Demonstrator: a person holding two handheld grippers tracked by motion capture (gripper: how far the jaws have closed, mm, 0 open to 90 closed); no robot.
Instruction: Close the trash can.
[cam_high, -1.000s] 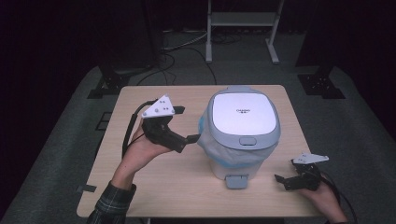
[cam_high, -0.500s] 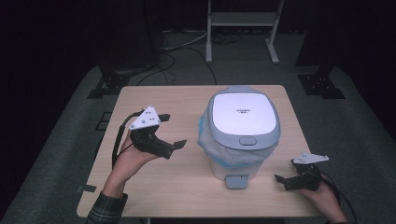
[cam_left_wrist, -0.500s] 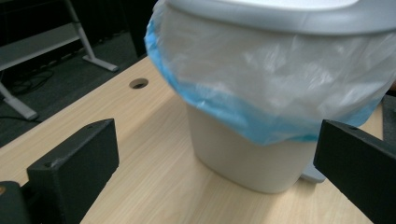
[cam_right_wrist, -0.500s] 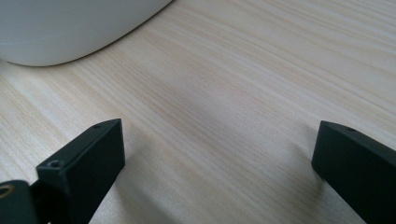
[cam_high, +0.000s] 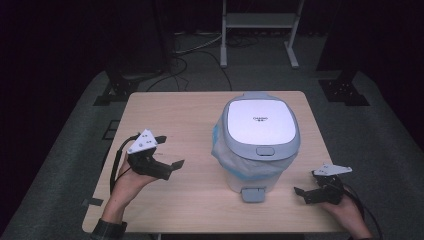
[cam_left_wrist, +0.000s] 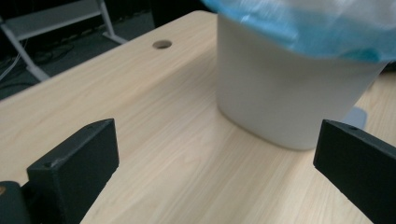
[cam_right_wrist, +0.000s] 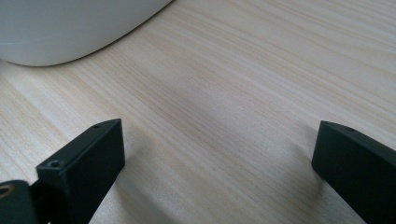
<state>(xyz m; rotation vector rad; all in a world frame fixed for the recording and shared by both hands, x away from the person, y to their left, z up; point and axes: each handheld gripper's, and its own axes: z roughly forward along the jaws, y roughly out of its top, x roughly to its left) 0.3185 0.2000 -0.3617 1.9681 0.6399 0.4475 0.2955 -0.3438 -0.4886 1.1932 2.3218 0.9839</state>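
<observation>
wooden table stands in a dark room, and both hands come in from its near edge. at 5 o'clock the right gripper rests low on the wood, jaws wide apart and holding nothing. at 8 o'clock the left gripper has pulled back from the bin since a second ago; now it hovers well apart from it, jaws wide, empty, pointing toward 3 o'clock. this retreat suggests that its work at the liner is finished or paused. farther, near the centre, the white pedal bin stands upright with lid closed, and the blue bag liner hangs over its rim.
</observation>
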